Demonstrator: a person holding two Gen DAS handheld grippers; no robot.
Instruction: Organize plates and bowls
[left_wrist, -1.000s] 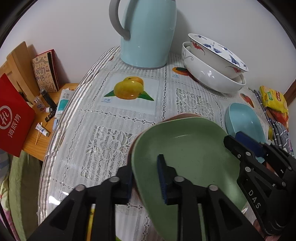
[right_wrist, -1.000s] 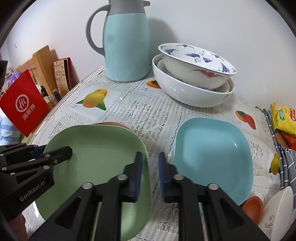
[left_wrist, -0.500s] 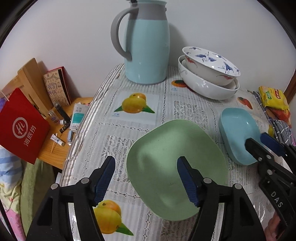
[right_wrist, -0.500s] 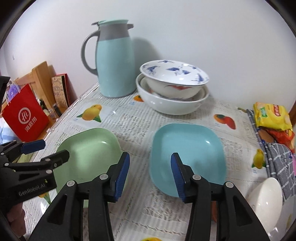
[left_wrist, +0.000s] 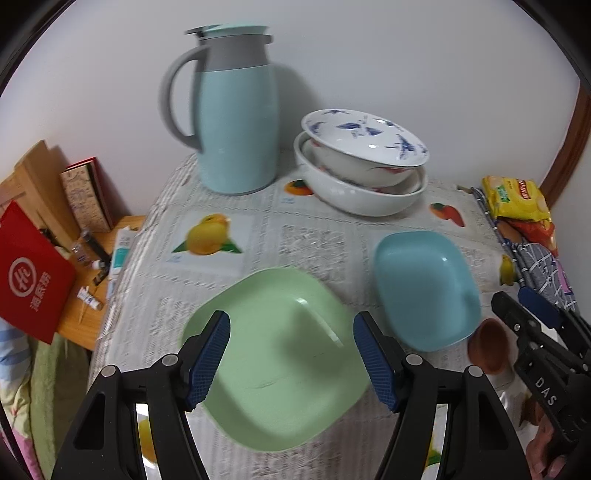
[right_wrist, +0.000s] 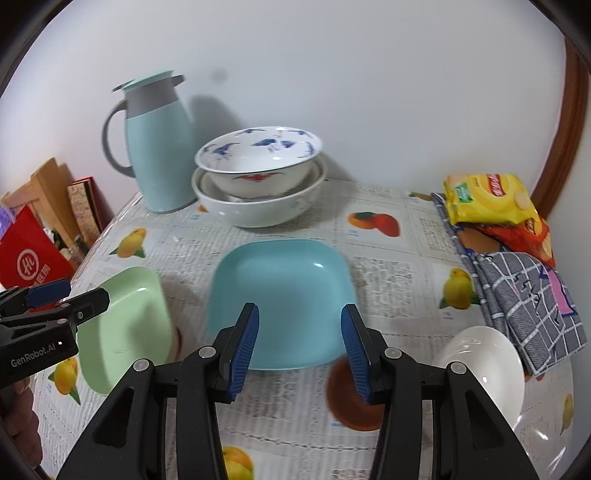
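Note:
A green square plate (left_wrist: 280, 354) lies on the table, with a pink one under it barely showing. My left gripper (left_wrist: 291, 354) is open and empty above it. A blue square plate (right_wrist: 280, 299) lies to its right, also in the left wrist view (left_wrist: 424, 288). My right gripper (right_wrist: 299, 343) is open and empty above its near edge. A blue-patterned bowl (right_wrist: 258, 158) sits stacked in a white bowl (right_wrist: 258, 206) at the back. A small brown dish (right_wrist: 351, 398) and a white bowl (right_wrist: 484, 365) lie at the front right.
A tall light-blue jug (left_wrist: 236, 125) stands at the back left by the wall. Snack packets (right_wrist: 487, 203) and a grey checked cloth (right_wrist: 524, 302) lie at the right edge. A red bag (left_wrist: 29, 273) and clutter sit on a low side table left.
Both grippers have opened, let go of the green plate and drawn back and up. The green plate now rests on the table.

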